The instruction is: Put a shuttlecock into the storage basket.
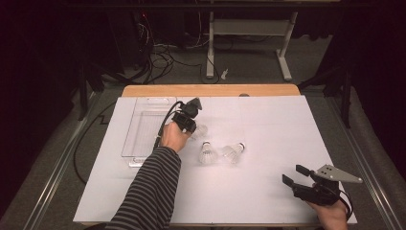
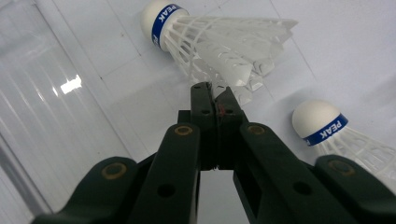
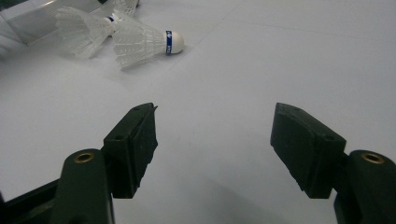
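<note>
Three white shuttlecocks with blue-banded cork heads lie on the white table sheet [image 1: 268,143]. My left gripper [image 1: 193,128] [image 2: 214,91] sits beside the clear tray, its jaws pressed together on the feather edge of the nearest shuttlecock [image 1: 200,130] [image 2: 219,46], which lies on its side. A second shuttlecock [image 1: 207,154] [image 2: 327,128] stands close by, and a third [image 1: 234,152] [image 3: 140,42] lies next to it. My right gripper [image 1: 293,176] [image 3: 215,140] rests low near the front right corner, open, with bare sheet between its jaws.
A clear plastic tray [image 1: 143,129] [image 2: 42,116] lies at the back left of the sheet, just left of my left hand. A striped sleeve [image 1: 151,191] crosses the front left. Beyond the table's far edge stand a desk frame [image 1: 249,43] and loose cables.
</note>
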Tool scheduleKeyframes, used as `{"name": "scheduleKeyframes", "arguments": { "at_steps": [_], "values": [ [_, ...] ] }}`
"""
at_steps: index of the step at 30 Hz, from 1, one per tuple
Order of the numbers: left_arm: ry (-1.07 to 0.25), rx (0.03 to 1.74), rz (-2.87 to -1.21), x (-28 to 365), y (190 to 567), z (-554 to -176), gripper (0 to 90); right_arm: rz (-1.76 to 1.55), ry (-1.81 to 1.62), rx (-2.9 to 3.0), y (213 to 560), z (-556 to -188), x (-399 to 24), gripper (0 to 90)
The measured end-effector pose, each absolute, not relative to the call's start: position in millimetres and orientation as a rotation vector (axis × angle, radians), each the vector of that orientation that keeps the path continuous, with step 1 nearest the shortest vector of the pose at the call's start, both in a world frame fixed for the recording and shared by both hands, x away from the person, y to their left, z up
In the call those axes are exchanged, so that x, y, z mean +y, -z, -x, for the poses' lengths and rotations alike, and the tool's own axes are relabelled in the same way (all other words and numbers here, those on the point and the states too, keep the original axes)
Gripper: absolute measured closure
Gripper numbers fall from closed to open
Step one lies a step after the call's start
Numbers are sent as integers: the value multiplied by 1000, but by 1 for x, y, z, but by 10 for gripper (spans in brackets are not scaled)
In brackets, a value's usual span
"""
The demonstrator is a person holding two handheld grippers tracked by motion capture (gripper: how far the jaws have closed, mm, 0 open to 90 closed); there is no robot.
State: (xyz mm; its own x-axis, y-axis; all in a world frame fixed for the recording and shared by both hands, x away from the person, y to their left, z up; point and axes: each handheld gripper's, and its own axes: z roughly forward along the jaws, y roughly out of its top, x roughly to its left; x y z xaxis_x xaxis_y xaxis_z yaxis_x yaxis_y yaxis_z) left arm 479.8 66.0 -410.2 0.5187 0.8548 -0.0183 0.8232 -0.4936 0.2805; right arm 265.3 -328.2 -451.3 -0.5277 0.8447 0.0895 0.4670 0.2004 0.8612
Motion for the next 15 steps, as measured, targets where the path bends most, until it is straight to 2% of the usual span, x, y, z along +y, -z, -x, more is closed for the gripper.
{"name": "scheduleKeyframes", "arguments": {
  "at_steps": [15],
  "values": [
    [-208,1420,-2474,77,401,-479,898,-1221,-1252,2086,452,-266,-328,319]
  ]
}}
